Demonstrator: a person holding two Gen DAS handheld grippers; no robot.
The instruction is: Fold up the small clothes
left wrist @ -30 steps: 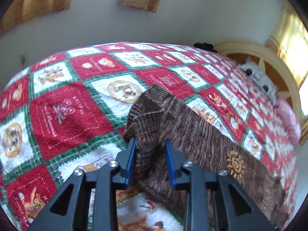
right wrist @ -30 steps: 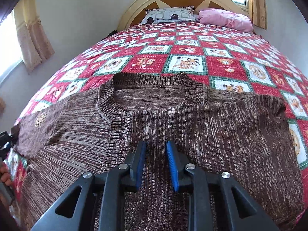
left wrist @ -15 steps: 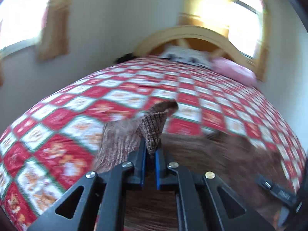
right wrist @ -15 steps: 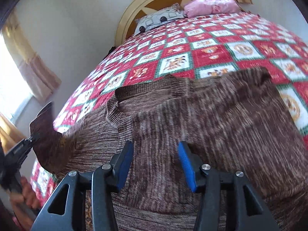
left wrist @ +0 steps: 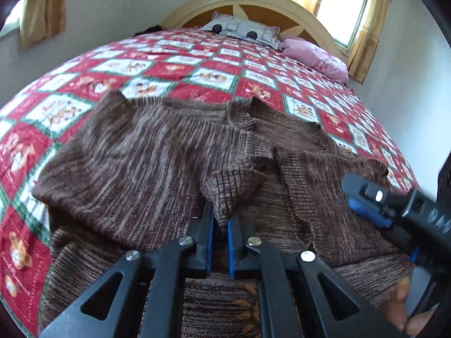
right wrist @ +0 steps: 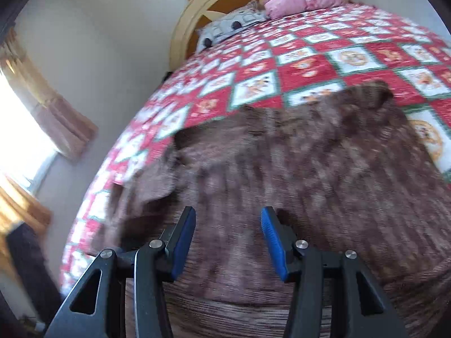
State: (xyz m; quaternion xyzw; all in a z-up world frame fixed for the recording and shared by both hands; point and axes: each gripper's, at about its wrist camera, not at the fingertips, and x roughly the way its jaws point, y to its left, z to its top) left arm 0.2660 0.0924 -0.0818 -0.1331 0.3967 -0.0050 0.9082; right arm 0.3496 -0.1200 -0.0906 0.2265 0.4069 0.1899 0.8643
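1. A brown knitted sweater (left wrist: 146, 157) is spread on a bed covered by a red, white and green patchwork quilt (left wrist: 197, 64).
2. The ribbed cuff of a sleeve (left wrist: 231, 188) is pinched between the blue pads of the left gripper (left wrist: 221, 225), whose jaws are pressed nearly together on the fabric.
3. The sleeve is seen drawn in over the body of the sweater, with the cuff held near the ribbed neckline (left wrist: 282, 129).
4. The right gripper (right wrist: 228, 239) is held just above the sweater's body (right wrist: 310, 169), its jaws spread apart with nothing clamped between the pads; only knit fabric is seen below the gap.
5. In the left wrist view, the right gripper (left wrist: 366, 208) is seen at the right edge, over the sweater's side, with fingers of a hand (left wrist: 400, 307) visible beneath it.
6. A grey patterned pillow (left wrist: 239, 29) and a pink pillow (left wrist: 315, 56) are laid at the arched wooden headboard (left wrist: 248, 0).
7. The right wrist view is blurred, so finer details of the knit cannot be told there.
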